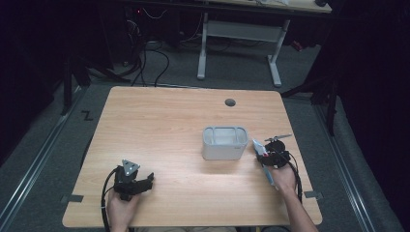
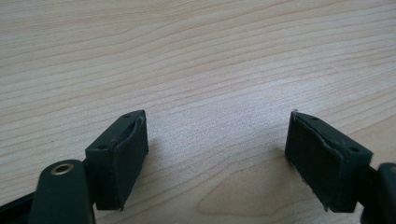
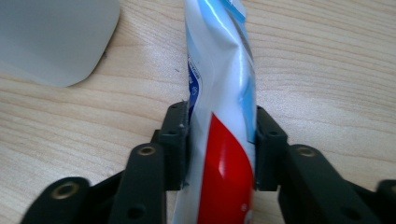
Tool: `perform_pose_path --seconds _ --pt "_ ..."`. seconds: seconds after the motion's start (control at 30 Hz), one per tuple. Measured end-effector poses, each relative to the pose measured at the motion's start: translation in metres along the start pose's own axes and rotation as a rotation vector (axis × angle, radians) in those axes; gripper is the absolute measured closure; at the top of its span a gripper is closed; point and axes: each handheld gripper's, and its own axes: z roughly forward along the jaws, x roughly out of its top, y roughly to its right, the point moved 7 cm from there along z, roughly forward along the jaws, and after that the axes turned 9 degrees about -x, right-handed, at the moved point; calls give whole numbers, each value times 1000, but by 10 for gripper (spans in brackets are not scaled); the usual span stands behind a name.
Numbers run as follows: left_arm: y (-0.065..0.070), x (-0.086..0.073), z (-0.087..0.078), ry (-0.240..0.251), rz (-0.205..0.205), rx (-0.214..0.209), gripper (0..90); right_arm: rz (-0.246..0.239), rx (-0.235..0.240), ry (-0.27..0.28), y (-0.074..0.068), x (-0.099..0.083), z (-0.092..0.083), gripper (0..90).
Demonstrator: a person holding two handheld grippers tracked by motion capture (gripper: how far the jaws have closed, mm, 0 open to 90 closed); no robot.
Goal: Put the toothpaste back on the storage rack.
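Right gripper [image 3: 222,144] pinches toothpaste tube [image 3: 224,112], apparently for the grey bin [image 1: 225,143] at its left; left gripper [image 2: 217,154] rests open, empty.

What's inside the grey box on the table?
The grey box looks empty from the high view: pale inner walls and floor show, nothing sticking out. The near wall hides the bottom strip closest to the person. The toothpaste tube is outside, pinched by the right gripper.

Right gripper [image 3: 223,149] clamps a toothpaste tube [image 3: 224,93] (white, red, blue) above wooden table [image 3: 327,70].
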Motion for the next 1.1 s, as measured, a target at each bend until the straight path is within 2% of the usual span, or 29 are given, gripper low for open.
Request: perform_pose_path --seconds 0.4,0.57,0.63,0.8,0.87,1.1 --pt "0 0 0 5 -4 -3 218 -7 -2 4 2 -3 -5 686" --pt "0 0 0 3 -4 -6 217 7 4 26 5 -4 -12 687" --pt "0 0 0 4 -3 -5 216 19 10 53 7 -4 -16 688" --pt "0 0 0 4 -3 -6 215 36 16 65 10 -3 -19 690" --pt "0 0 0 2 1 -2 214 47 31 85 11 -1 -24 691" --pt "0 0 0 1 1 -1 215 47 50 109 12 1 -35 692"
